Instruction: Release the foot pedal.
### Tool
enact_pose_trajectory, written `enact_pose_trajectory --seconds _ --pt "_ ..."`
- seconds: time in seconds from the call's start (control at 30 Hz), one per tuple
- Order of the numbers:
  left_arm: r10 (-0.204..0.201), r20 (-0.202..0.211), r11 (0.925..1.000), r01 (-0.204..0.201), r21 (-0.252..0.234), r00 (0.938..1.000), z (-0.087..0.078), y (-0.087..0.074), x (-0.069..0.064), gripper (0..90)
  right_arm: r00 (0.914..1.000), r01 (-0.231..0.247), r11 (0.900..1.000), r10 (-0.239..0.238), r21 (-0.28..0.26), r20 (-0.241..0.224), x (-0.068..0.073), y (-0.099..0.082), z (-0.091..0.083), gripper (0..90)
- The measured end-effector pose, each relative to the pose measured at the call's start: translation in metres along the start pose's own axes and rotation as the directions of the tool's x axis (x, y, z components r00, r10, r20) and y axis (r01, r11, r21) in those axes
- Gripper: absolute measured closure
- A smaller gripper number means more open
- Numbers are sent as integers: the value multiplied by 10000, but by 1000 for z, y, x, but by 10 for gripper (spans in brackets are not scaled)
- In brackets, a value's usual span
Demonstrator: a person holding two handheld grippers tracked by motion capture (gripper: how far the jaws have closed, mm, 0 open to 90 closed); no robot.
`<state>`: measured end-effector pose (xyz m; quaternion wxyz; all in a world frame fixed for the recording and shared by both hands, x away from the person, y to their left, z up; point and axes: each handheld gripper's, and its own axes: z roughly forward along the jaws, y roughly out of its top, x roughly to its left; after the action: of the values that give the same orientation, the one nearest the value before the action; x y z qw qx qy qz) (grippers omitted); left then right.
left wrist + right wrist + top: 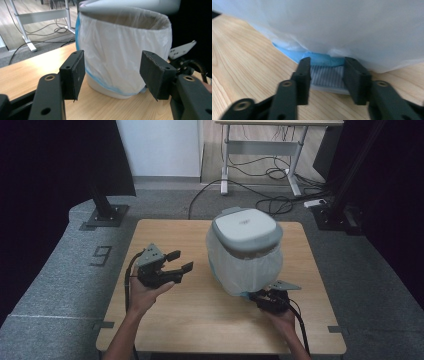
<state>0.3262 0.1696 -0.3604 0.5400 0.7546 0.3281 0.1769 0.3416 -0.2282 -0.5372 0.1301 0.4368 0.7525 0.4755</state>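
Bin [245, 251] grey-lidded, white-bagged, left tongs [181, 261] apart, right tongs [327, 75] straddling pedal [327, 77].

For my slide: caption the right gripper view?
Right hand-held gripper straddling the bin's ribbed pedal beneath the white liner.

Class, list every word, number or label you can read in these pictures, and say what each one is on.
"9": dark number marked on the grey floor left of the table.
Small marking on the bin lid: too small and blurred to read.
Nothing readable on the bin bag or the grippers.
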Motion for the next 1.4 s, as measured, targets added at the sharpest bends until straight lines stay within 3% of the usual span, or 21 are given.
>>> enact_pose_trajectory --seconds 0.03,0.23,0.43,0.87,1.03,1.2,1.23,1.27,1.3,1.4 --pt "-46 -42 10000 47 39 10000 0 -6 1 374 9995 -101 9999 101 13 304 1 2 -3 421" --pt "-88 -144 9998 91 191 9999 -2 -25 2 374 9969 258 9996 -250 -96 741 2 -1 -11 392" --pt "-163 -206 9992 171 364 9997 -2 -46 1 374 9936 681 9974 -655 -254 915 6 -2 -23 381" --pt "-291 -442 9972 320 675 9986 -3 -89 -2 376 9917 815 9951 -754 -560 1046 -1 -12 -56 370" --pt "-364 -591 9927 429 1123 9976 -5 -105 1 375 9928 416 9983 -368 -404 1140 -13 -22 -68 361" --pt "-494 -959 9879 628 1415 9942 -11 -125 6 375 9884 360 9993 -338 -126 1478 -23 -27 -71 359" --pt "-324 -1174 9837 525 1722 9926 -12 -134 7 375 9850 361 9993 -367 67 1684 -30 -29 -70 358" --pt "-324 -1174 9837 525 1722 9926 -12 -134 7 375 9850 361 9993 -367 67 1684 -30 -29 -70 358" --pt "-198 -1346 9781 471 2026 9907 -11 -143 8 375 9838 273 9993 -313 250 1768 -36 -31 -70 357" --pt "-230 -1382 9741 533 2197 9901 -8 -148 9 375 9834 170 9994 -220 292 1803 -41 -33 -70 357"
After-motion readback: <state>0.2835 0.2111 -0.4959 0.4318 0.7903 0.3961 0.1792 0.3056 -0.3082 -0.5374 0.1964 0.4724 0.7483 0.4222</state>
